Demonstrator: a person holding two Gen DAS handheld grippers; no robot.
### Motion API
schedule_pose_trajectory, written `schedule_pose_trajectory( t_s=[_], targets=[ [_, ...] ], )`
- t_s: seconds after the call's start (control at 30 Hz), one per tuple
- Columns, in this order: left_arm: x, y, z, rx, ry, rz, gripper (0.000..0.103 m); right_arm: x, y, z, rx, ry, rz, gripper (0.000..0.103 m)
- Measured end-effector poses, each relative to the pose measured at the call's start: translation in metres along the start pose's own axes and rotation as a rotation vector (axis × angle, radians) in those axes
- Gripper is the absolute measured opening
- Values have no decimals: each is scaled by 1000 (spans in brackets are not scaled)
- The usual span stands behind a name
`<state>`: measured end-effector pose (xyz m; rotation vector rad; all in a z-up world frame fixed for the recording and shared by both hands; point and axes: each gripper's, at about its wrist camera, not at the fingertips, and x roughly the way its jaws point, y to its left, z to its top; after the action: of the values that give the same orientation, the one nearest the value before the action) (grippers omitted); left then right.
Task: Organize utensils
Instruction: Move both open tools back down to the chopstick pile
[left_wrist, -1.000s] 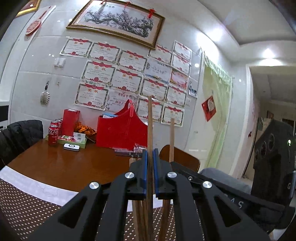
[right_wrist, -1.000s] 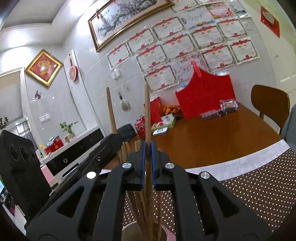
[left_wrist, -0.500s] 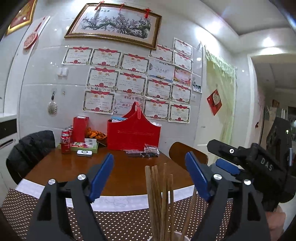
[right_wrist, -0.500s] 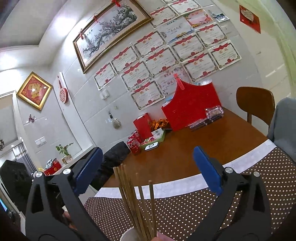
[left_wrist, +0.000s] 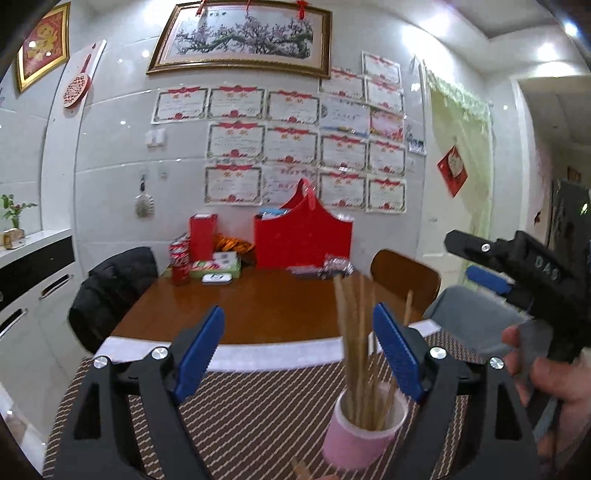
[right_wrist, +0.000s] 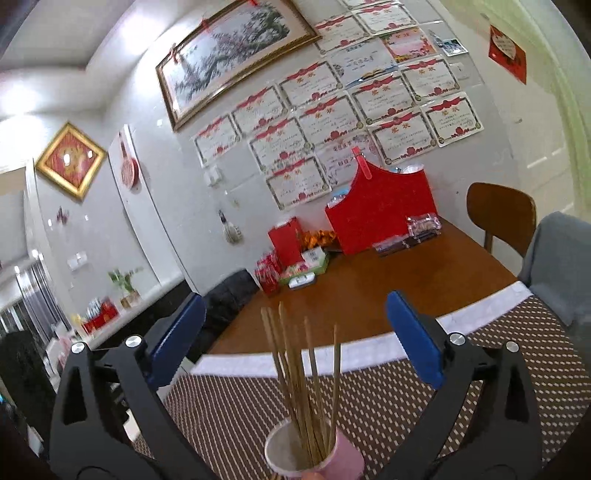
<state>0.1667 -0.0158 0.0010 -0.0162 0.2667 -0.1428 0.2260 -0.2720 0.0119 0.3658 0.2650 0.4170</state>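
Observation:
A pink cup (left_wrist: 364, 434) stands on the dotted brown mat and holds several wooden chopsticks (left_wrist: 356, 347) upright. My left gripper (left_wrist: 299, 354) is open and empty, above and just left of the cup. The right gripper shows in the left wrist view (left_wrist: 491, 266) at the right, held by a hand. In the right wrist view the same cup (right_wrist: 314, 456) and chopsticks (right_wrist: 303, 380) sit low between the wide-open jaws of my right gripper (right_wrist: 295, 339), which holds nothing.
The brown dotted mat (left_wrist: 258, 406) covers the near end of a wooden table (left_wrist: 258, 306). A red bag (left_wrist: 303, 236), red box, cans and packets stand at the far end by the wall. A wooden chair (left_wrist: 406, 280) and a dark-jacketed chair (left_wrist: 110, 288) flank the table.
Both grippers were shut on chopsticks a second ago, then opened and let them drop into the cup. Both have since pulled back and up, so the whole cup shows.

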Motion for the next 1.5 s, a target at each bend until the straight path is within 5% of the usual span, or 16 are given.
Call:
schedule_pose_trajectory(
  t_s=[0.37,0.9,1.5],
  targets=[
    [-30,27,-66,28,193,42,81,-28,15,-65,-126,226,-56,97],
    [-28,7,-179,97,524,42,81,-12,-1,-136,-112,430,13,97],
    [0,1,-198,121,648,34,83,15,15,-179,-227,655,-7,97]
  ],
)
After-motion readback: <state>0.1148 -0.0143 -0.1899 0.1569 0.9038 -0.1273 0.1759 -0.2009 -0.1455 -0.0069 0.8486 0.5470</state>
